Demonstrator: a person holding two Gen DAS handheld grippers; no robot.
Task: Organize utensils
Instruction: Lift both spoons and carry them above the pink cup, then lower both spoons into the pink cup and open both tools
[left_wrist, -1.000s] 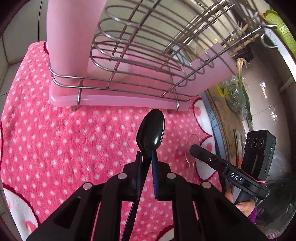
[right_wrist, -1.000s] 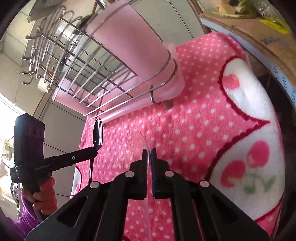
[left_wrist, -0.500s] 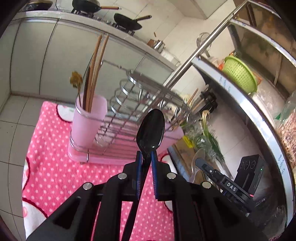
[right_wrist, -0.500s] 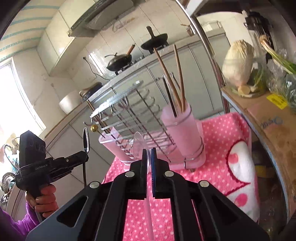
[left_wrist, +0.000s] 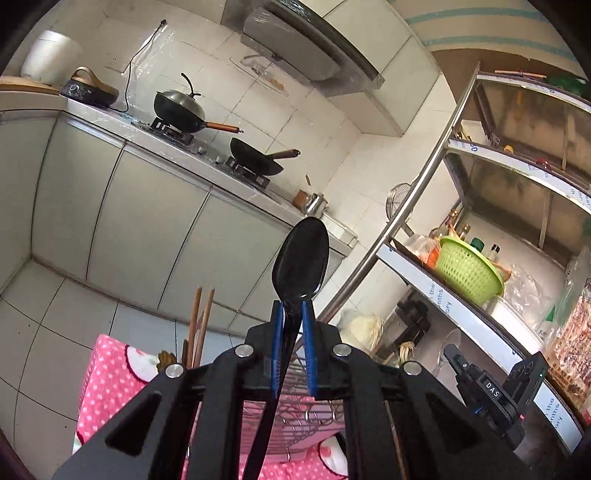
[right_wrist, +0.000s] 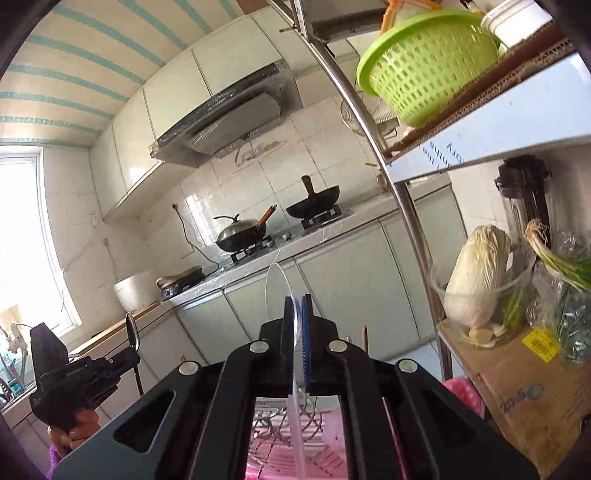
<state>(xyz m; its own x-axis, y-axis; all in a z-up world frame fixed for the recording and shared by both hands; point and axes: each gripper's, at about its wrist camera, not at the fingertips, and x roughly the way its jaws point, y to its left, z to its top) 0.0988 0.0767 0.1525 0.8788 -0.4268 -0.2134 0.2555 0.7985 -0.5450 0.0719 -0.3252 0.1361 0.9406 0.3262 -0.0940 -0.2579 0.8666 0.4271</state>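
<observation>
Left tongs: your left tongs (left_wrist: 293, 314) are clamped on the neck of a black spoon (left_wrist: 301, 258), bowl standing up past the blue pads, handle running down between the arms.
Right tongs: your right tongs (right_wrist: 296, 310) are closed tight on a clear plastic spoon (right_wrist: 277, 291), its bowl edge-on above the tips.
Rack: the wire rack (left_wrist: 295, 410) sits below both tongs on the pink dotted cloth (left_wrist: 107, 380).
Chopsticks: wooden chopsticks (left_wrist: 199, 325) stand upright at the rack's left end.
Background: two woks (left_wrist: 255, 160) rest on the stove; a green basket (left_wrist: 467, 273) sits on the shelf.
</observation>
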